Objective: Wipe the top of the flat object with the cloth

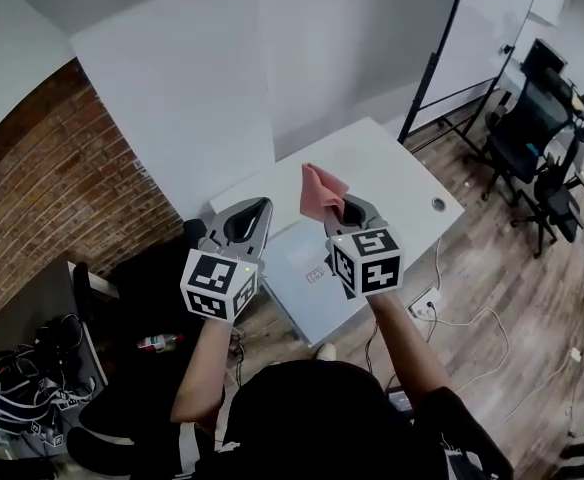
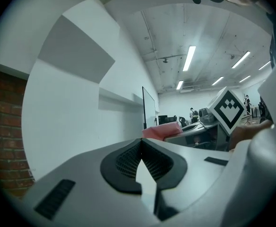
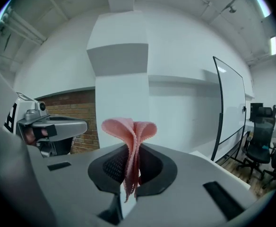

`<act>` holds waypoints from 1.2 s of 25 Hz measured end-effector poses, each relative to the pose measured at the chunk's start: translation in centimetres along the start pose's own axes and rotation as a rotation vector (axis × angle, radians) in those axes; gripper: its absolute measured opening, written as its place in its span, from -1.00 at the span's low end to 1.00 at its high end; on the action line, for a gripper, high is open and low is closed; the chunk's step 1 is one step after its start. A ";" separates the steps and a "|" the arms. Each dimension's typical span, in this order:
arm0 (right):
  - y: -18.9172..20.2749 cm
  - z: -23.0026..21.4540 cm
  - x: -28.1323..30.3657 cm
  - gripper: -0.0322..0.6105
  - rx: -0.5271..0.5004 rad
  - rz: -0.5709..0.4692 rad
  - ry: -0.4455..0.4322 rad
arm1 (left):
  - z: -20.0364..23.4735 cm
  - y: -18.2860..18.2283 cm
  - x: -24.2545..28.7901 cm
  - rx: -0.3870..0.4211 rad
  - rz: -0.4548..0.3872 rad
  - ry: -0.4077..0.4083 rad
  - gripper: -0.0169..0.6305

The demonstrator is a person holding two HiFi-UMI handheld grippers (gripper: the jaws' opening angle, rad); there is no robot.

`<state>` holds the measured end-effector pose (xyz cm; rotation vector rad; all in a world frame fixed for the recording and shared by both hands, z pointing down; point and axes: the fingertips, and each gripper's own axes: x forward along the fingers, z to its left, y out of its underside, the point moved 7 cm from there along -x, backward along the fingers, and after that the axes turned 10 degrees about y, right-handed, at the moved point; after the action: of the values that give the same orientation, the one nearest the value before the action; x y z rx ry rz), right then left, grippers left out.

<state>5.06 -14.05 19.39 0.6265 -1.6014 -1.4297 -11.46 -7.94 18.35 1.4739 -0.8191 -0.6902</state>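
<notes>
- Now, your left gripper (image 2: 141, 142) is shut tight, jaw against jaw, and nothing is between the jaws.
- Your right gripper (image 3: 132, 150) is pinching the pink cloth (image 3: 130, 126) between its jaws.
- The cloth is folded and bunched up. Its top sticks out past the jaws like two little petals, and a thin bit hangs down below the dark pads.
- You hold both grippers up in the air, side by side. They are near each other but not touching.
- The flat thing (image 1: 302, 293) is pale grey. It lies on the white table (image 1: 402, 173), down below your grippers, at the side of the table nearest to you.
- The cloth is up in the air with your right gripper. It is not on the flat thing.
- A brick wall (image 1: 62, 168) is on your left.
- Black chairs (image 1: 532, 118) stand on the wooden floor (image 1: 512, 268) far over on your right.
</notes>
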 end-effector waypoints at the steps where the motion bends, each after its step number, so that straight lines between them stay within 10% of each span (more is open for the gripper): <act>1: -0.5 0.0 -0.1 -0.76 0.003 -0.012 -0.004 | 0.1 -0.3 -0.1 0.004 -0.008 -0.005 -0.91; 30: -4.9 0.4 0.6 -0.76 0.052 -0.173 -0.026 | 2.8 -3.8 0.1 0.030 -0.072 -0.084 -0.91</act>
<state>3.60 -15.37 14.85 0.7960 -1.6417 -1.5311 -13.38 -9.69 14.35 1.5161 -0.8465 -0.8014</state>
